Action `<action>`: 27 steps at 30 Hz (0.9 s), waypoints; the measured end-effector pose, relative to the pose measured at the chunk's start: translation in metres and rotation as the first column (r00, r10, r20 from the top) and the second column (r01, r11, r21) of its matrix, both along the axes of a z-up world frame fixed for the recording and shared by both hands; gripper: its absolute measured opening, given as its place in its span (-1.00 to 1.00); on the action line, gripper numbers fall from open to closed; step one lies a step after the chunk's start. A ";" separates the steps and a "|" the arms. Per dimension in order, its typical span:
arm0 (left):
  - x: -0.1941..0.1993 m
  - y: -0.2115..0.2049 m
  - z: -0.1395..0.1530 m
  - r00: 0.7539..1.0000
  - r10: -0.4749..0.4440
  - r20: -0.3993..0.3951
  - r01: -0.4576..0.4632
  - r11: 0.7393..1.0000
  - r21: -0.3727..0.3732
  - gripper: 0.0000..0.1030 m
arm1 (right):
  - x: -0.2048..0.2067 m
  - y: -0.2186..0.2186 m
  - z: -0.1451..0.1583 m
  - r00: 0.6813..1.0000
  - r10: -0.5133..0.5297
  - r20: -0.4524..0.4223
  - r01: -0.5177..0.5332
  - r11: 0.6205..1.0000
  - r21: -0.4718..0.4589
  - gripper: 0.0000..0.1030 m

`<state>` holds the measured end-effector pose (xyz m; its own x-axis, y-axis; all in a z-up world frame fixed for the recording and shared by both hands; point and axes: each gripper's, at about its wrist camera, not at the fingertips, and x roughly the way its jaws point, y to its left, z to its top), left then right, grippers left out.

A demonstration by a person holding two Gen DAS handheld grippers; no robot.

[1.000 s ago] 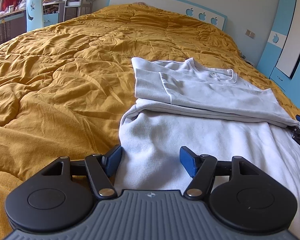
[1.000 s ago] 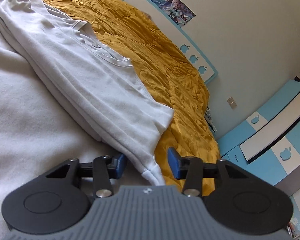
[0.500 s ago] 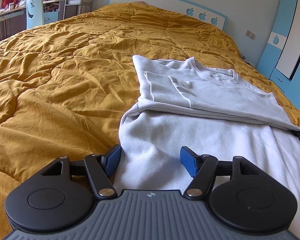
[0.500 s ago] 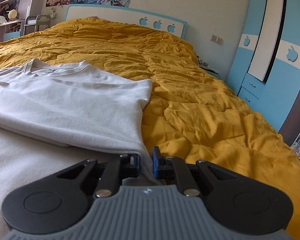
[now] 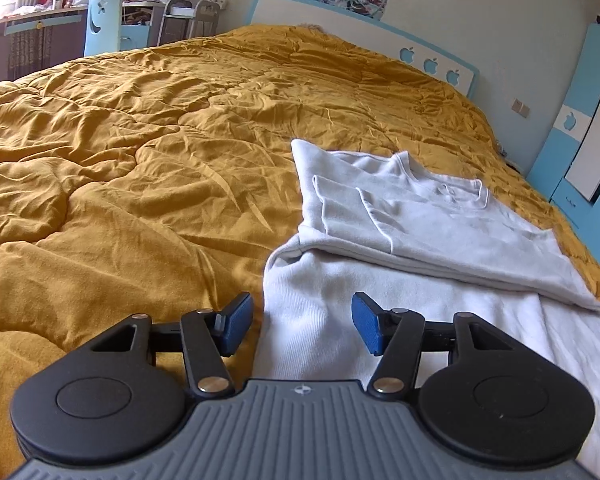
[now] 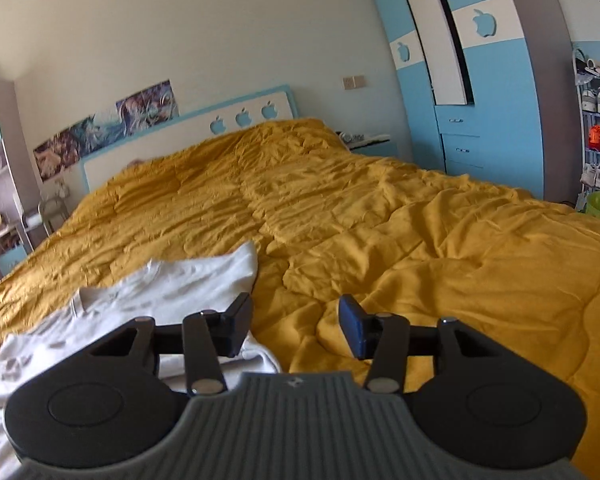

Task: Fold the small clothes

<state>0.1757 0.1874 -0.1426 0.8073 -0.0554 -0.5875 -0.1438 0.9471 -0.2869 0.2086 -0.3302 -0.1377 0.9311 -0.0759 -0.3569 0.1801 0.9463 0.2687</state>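
Note:
A light grey T-shirt (image 5: 412, 224) lies on the mustard quilt (image 5: 140, 168), its top half with collar and sleeve folded over the lower part. My left gripper (image 5: 302, 328) hovers low over the shirt's near left edge; its jaws are closing, the cloth edge lies between the blue pads, and they do not press it. In the right wrist view the same shirt (image 6: 172, 292) lies at the lower left. My right gripper (image 6: 296, 326) is lifted off to the shirt's right over the quilt (image 6: 420, 264); its jaws are opening with nothing between them.
A white and blue headboard (image 6: 188, 132) backs the bed. Blue wardrobes (image 6: 476, 92) and a shoe rack (image 6: 598, 120) stand on the right. A desk with a blue chair (image 5: 102, 18) sits far left. Wide wrinkled quilt surrounds the shirt.
My right gripper shut on the shirt's right corner, then let it go, rolled level and swung away right over the quilt. My left gripper's jaws narrowed a little and it rolled slightly.

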 end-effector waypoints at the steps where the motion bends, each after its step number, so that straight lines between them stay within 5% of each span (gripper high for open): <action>1: -0.002 0.004 0.005 1.000 0.002 0.011 -0.002 1.000 -0.016 0.30 | -0.010 -0.002 0.004 1.000 -0.001 0.024 0.000 1.000 0.021 -0.06; 6: -0.013 0.014 0.033 1.000 0.029 -0.001 -0.029 0.998 -0.049 0.30 | -0.039 -0.009 0.010 0.999 -0.015 0.046 0.010 0.995 0.102 0.04; 13: -0.046 0.030 0.059 0.993 -0.095 -0.073 0.080 0.978 -0.193 0.30 | -0.071 -0.018 0.015 0.998 0.068 -0.012 -0.062 0.959 0.278 0.20; 22: -0.093 0.043 0.066 0.961 -0.149 -0.234 0.129 0.987 -0.098 0.30 | -0.120 0.006 0.037 0.961 0.241 -0.138 -0.193 0.936 0.293 0.59; 27: -0.113 0.051 0.059 0.947 -0.155 -0.283 0.132 0.986 -0.100 0.30 | -0.133 0.009 0.035 0.897 0.262 -0.356 -0.169 0.947 0.273 0.59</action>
